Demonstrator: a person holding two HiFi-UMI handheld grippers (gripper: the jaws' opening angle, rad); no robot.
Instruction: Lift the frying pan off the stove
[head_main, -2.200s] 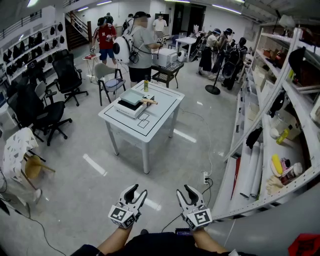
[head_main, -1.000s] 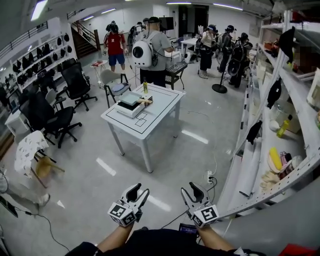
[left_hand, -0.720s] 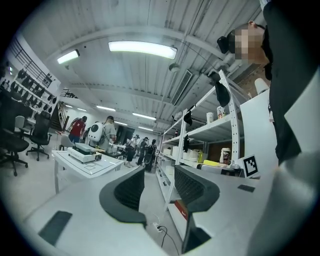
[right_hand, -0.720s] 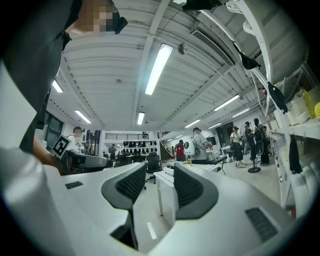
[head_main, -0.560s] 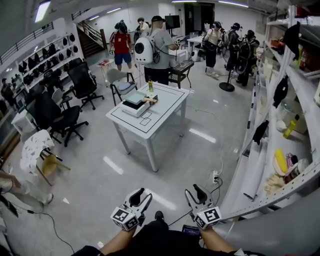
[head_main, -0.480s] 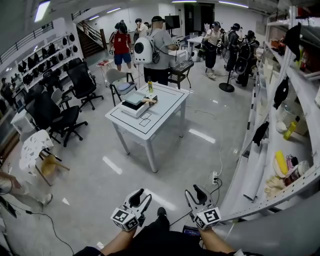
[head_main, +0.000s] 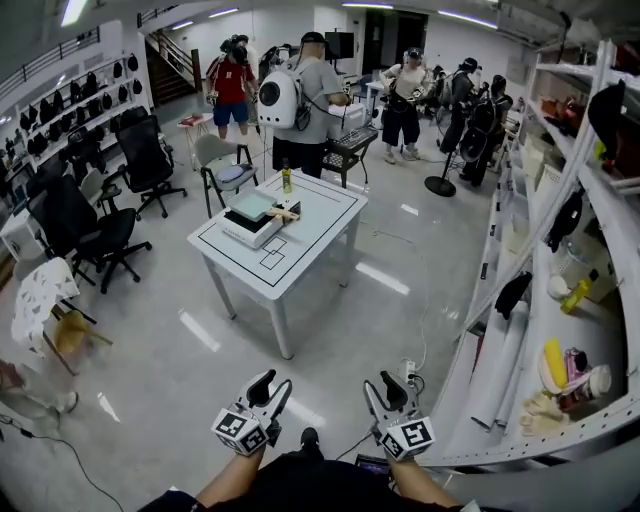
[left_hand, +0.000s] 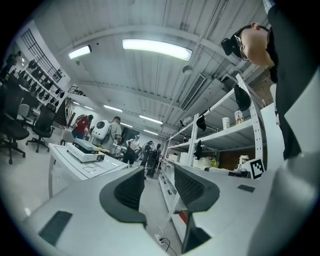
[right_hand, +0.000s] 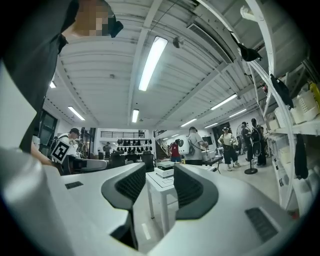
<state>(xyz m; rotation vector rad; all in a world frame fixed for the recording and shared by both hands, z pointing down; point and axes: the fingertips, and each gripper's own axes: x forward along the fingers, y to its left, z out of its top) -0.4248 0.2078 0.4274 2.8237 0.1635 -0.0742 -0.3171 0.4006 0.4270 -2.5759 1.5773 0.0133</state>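
The stove (head_main: 248, 221) is a white box on a white table (head_main: 300, 250) several steps ahead in the head view. On it sits a flat grey-green pan (head_main: 256, 206) with a wooden handle (head_main: 286, 211) pointing right. Both grippers hang low in front of me, far from the table. My left gripper (head_main: 271, 385) is open and holds nothing, and so is my right gripper (head_main: 385, 386). The left gripper view shows its jaws (left_hand: 157, 187) apart, with the stove (left_hand: 86, 150) far off to the left. In the right gripper view the stove (right_hand: 164, 171) shows beyond the gap of the right gripper (right_hand: 154, 186).
A small bottle (head_main: 286, 178) stands on the table behind the stove. Long shelves (head_main: 560, 330) with loose goods run along the right. Black office chairs (head_main: 95, 225) and a white chair (head_main: 40, 300) stand on the left. Several people (head_main: 300, 90) stand behind the table. A power strip (head_main: 408, 372) lies on the floor.
The head view has swung a little, so the table sits slightly further left and lower. Both grippers stay low and open. People at the back have shifted.
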